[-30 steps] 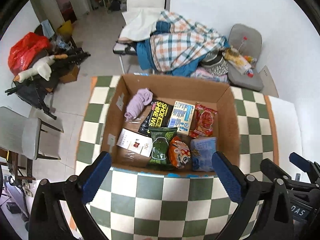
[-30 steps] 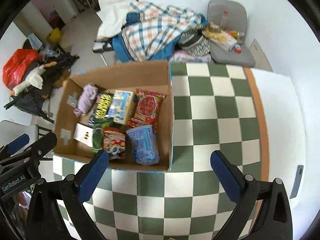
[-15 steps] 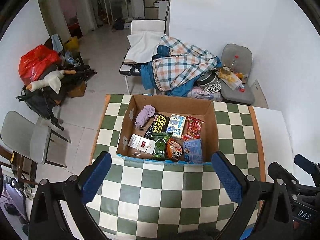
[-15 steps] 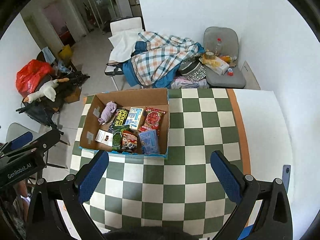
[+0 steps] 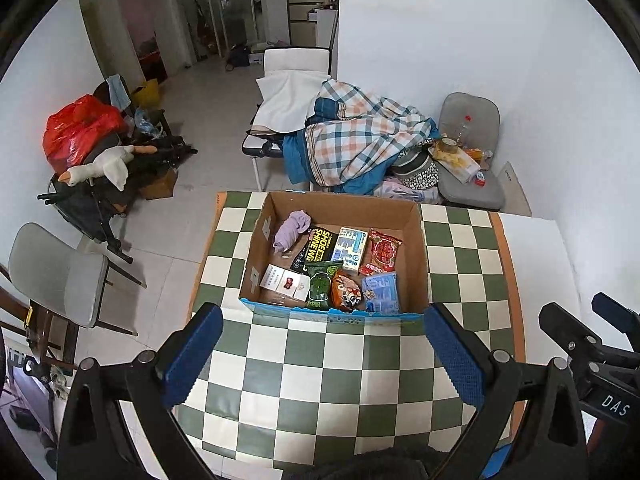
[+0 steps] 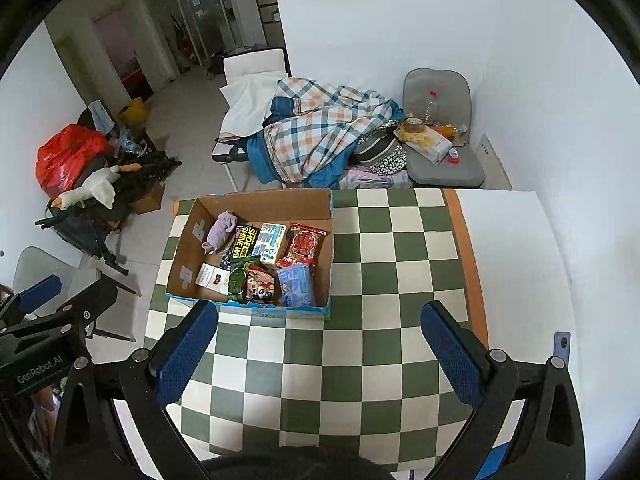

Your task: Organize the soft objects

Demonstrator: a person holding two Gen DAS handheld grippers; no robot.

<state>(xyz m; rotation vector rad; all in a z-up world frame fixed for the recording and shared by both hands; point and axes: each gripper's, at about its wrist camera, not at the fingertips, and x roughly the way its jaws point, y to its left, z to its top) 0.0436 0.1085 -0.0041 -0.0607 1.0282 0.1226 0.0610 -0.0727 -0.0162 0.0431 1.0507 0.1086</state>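
Checkered green-and-white covering spans the worktop (image 5: 328, 380), bare nearest us. We hold the left tool (image 5: 320, 356) and the right tool (image 6: 316, 354) above this near edge, each with its jaws spread wide and gripping nothing.

Beyond the tools, a cardboard box (image 5: 422, 256) stands on the worktop, open at the top. Inside, from near to far, we see a blue packet (image 5: 382, 292), an orange snack bag (image 5: 346, 294), a green packet (image 5: 320, 284) and a white carton (image 5: 284, 282); then a red packet (image 5: 382, 252), a blue-and-white carton (image 5: 352, 248) and a black pouch (image 5: 318, 244). The purple cloth (image 5: 292, 232) lies bunched in the far left corner.

We judge the cloth light and limp; pinch it at the raised fold. The packets appear thin, slick and crushable; grip their sealed edges lightly.

Farther off, a plaid blanket (image 5: 356, 140) is heaped on a chair (image 5: 296, 64).
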